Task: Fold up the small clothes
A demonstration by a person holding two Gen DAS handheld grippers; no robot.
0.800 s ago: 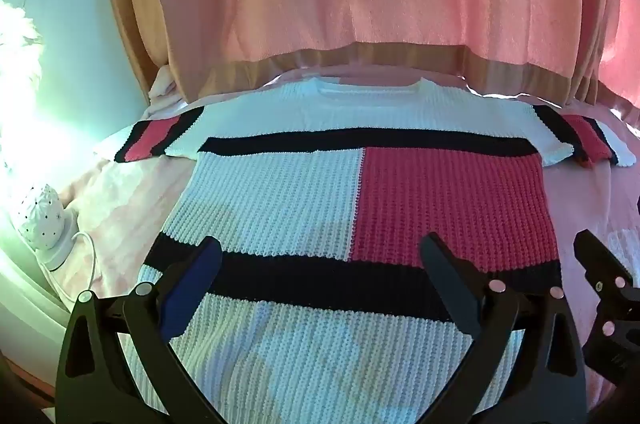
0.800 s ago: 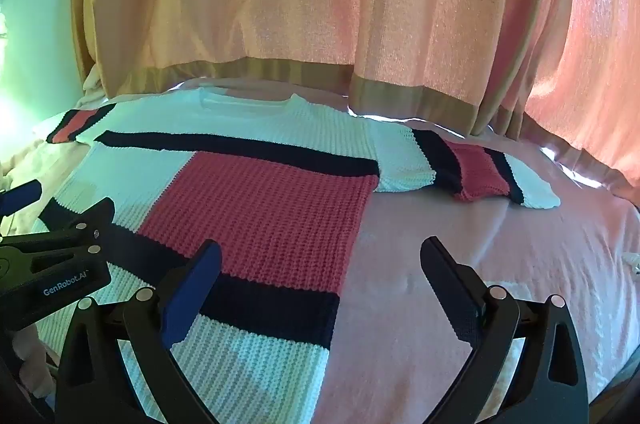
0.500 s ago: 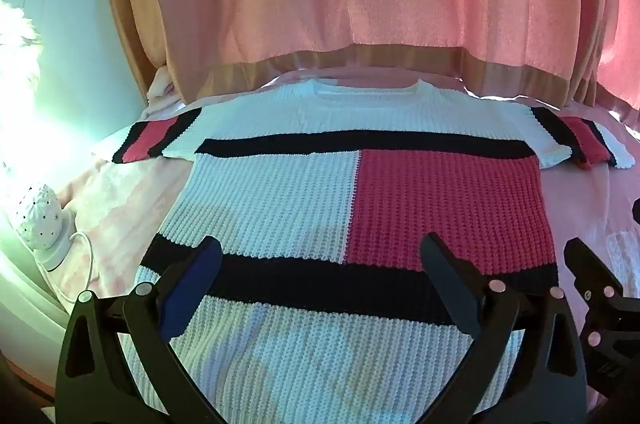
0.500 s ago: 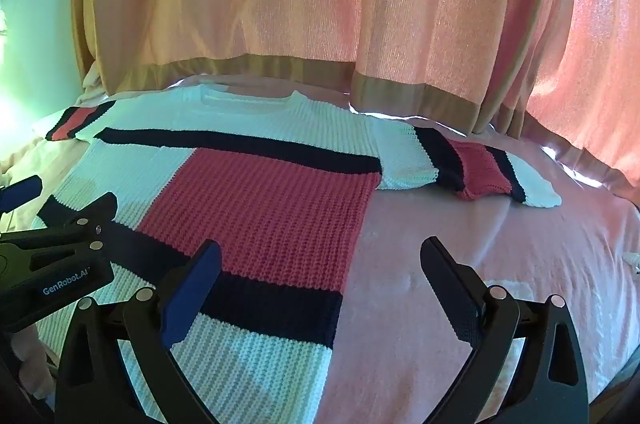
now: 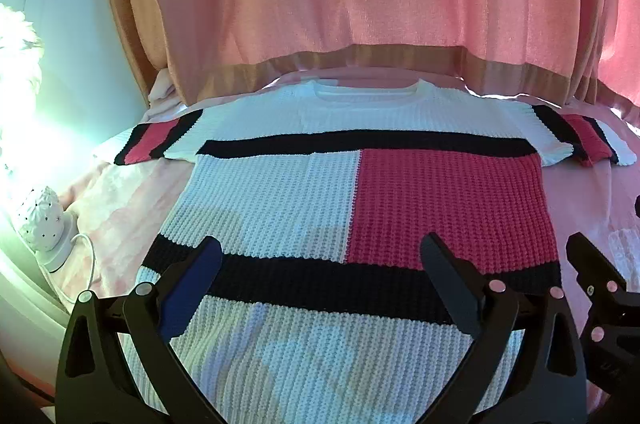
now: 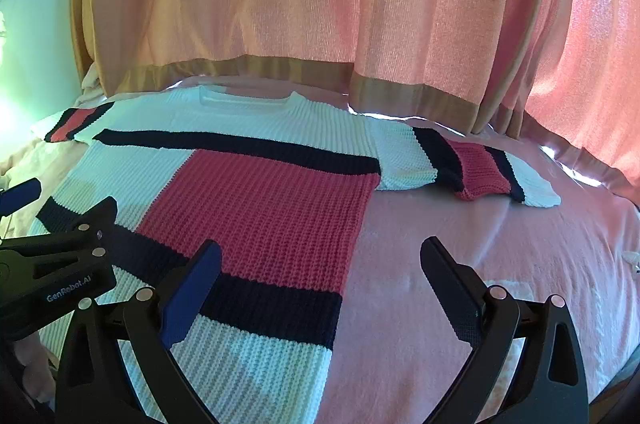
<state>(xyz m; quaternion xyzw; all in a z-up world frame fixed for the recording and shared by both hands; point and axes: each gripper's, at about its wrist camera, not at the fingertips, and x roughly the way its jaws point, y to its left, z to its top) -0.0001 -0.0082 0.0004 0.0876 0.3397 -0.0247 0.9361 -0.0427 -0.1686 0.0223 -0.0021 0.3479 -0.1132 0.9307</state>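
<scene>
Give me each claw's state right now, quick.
Left claw: open, holding nothing, above the sweater.
Right claw: open, holding nothing, over the sweater's edge and the bed.

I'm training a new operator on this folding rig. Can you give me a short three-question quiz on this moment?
1. True or false: the sweater lies spread flat, unfolded.
2. Which tongs hang over the bare pink bedspread beside the hem: left or right?
3. Fill in: both tongs are ____ and hold nothing.

Key: 1 true; 2 right; 3 open.
</scene>
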